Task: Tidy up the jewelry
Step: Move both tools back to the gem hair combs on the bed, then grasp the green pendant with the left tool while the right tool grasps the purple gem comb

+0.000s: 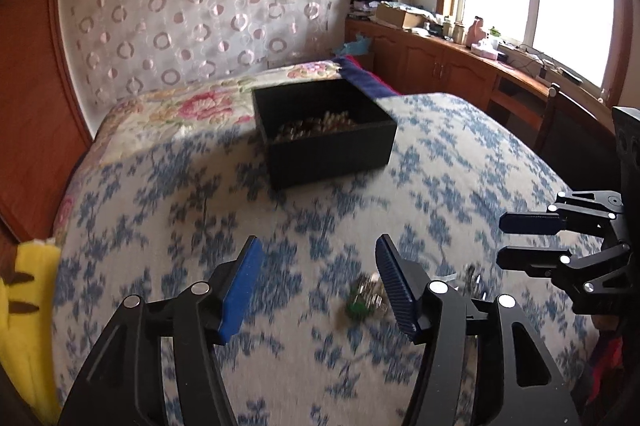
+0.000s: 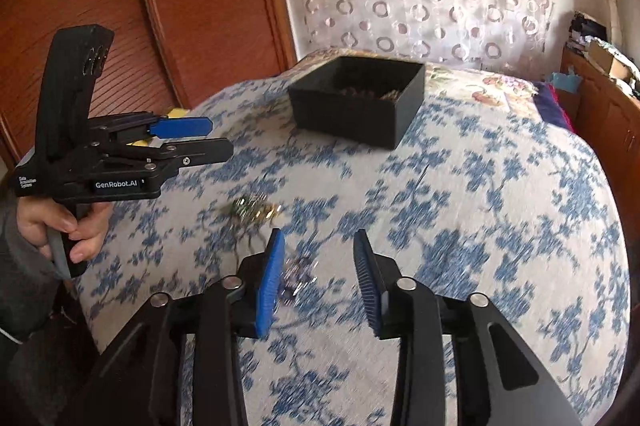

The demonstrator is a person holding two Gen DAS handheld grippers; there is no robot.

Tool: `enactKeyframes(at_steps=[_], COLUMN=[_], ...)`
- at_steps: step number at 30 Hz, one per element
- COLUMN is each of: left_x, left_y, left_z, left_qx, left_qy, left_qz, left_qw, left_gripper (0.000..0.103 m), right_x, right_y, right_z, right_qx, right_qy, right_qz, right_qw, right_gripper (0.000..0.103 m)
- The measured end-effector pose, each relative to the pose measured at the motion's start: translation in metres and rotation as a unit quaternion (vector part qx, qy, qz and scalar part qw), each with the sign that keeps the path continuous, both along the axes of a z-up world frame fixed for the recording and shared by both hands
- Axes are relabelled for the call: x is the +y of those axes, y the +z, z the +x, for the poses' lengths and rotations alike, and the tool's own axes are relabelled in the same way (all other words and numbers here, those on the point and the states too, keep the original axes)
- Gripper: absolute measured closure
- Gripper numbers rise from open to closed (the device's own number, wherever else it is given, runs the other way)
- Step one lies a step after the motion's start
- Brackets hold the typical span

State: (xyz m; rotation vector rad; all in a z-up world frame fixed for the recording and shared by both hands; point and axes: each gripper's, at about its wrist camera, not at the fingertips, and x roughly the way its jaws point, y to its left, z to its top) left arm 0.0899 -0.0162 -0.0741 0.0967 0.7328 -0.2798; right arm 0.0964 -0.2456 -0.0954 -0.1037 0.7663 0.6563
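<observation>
A black open box holding beaded jewelry sits on the blue-flowered bedspread. A green and silver jewelry piece lies on the spread, just left of my left gripper's right finger. A second sparkly piece lies beside my right gripper's left finger. My left gripper is open and empty, hovering above the spread. My right gripper is open and empty, to the right of the left one.
A wooden headboard stands at the left. A curtain with rings hangs behind the bed. A floral pillow lies behind the box. A yellow plush sits at the left edge. Wooden cabinets run under the window.
</observation>
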Motion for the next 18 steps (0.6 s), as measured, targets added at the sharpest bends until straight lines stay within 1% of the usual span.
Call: enactKeyframes(at_steps=[2,4,7,8,11,18], left_x=[0.005,0.011,0.018,0.02,0.023,0.023], left_y=[-0.005,-0.01,-0.017,-0.018,-0.02,-0.021], left_z=[-0.002,-0.005,-0.009,-0.01,-0.013,-0.015], left_qx=[0.006,0.013,0.025,0.027,0.029,0.034], left_qy=[0.006,0.013,0.018,0.02,0.021,0.02], left_qz=[0.0,-0.001,-0.005,-0.006,-0.005,-0.014], left_qw=[1.0,0.9998,0.9995,0.9994,0.9993,0.9991], left_gripper=[0.046,0.046,0.046,0.046,0.045,0.045], right_x=[0.004,0.009,0.015,0.018,0.024,0.04], right_y=[-0.004,-0.008,-0.01,-0.01,-0.012,-0.024], right_z=[-0.004,-0.008,-0.011,-0.012,-0.014,-0.011], right_qx=[0.003,0.005,0.007,0.007,0.008,0.017], right_qy=[0.007,0.012,0.021,0.023,0.033,0.048], right_qz=[-0.007,-0.016,-0.021,-0.023,-0.032,-0.073], right_qw=[1.0,1.0,1.0,0.999,0.999,0.996], right_gripper=[0.046,0.043,0.031,0.028,0.022,0.022])
